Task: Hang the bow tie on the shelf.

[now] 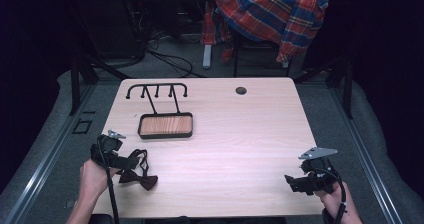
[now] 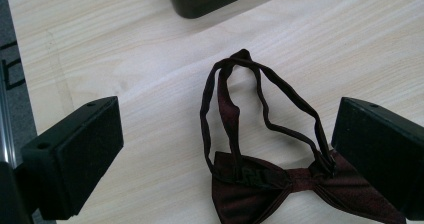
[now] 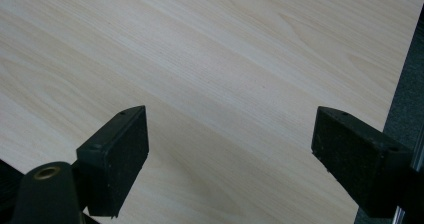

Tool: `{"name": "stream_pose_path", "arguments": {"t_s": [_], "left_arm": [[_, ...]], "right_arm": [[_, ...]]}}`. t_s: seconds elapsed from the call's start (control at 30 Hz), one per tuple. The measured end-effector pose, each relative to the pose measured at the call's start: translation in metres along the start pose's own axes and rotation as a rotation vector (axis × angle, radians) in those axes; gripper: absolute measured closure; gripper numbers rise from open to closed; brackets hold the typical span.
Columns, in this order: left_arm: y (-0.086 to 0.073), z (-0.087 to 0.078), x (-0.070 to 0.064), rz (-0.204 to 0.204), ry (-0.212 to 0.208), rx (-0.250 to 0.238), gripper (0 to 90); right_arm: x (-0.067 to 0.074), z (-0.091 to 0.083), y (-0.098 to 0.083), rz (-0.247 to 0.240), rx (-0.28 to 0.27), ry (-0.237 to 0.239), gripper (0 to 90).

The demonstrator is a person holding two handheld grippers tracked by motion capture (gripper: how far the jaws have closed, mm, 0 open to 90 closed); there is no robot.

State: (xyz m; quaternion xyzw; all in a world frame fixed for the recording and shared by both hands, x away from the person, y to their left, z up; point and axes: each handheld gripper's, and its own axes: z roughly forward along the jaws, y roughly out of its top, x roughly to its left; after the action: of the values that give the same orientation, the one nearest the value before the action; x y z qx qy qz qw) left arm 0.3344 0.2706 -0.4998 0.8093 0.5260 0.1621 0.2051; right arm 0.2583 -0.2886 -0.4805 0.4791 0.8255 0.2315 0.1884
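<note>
A dark maroon bow tie [image 1: 139, 177] with a looped neck strap lies flat near the table's front left corner. In the left gripper view the bow tie [image 2: 280, 189] and its strap lie between the two wide-apart jaws, with neither pad touching them. My left gripper [image 1: 131, 160] is open just above the tie. My right gripper [image 1: 290, 181] hovers open over bare wood at the front right, nothing between its jaws. A black hanger stand [image 1: 165, 125] with a wooden base and a hooked top bar stands behind the bow tie.
The light wooden table [image 1: 235, 139] has a cable hole [image 1: 241, 90] near its far edge. Behind the table a plaid shirt [image 1: 272, 11] is draped over a chair. Grey floor and a black frame surround the table.
</note>
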Motion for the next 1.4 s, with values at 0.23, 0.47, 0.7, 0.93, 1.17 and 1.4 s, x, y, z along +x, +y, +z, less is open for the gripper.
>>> {"name": "stream_pose_path", "arguments": {"t_s": [0.23,0.47,0.7,0.93,1.17,1.4], "left_arm": [[-0.001,0.001,0.003,-0.012,-0.01,-0.001,0.3],[-0.002,0.0,0.005,-0.024,-0.016,-0.004,0.3],[-0.002,0.0,0.009,-0.041,-0.038,-0.025,0.0],[-0.003,0.007,0.017,-0.063,-0.035,0.001,0.1],[0.001,0.015,0.026,-0.097,-0.035,0.011,0.1],[0.005,0.026,0.027,-0.082,-0.047,0.035,0.2]], "right_arm": [[0.002,0.002,0.001,-0.022,0.013,-0.002,14.9],[0.003,0.001,0.001,-0.02,0.012,-0.003,14.9],[0.003,0.002,0.001,-0.034,0.034,-0.023,14.9],[0.005,0.004,0.002,-0.04,0.037,-0.018,14.9],[0.004,0.005,0.003,-0.035,0.054,-0.029,14.9],[0.004,0.005,0.003,-0.03,0.056,-0.027,14.9]]}}
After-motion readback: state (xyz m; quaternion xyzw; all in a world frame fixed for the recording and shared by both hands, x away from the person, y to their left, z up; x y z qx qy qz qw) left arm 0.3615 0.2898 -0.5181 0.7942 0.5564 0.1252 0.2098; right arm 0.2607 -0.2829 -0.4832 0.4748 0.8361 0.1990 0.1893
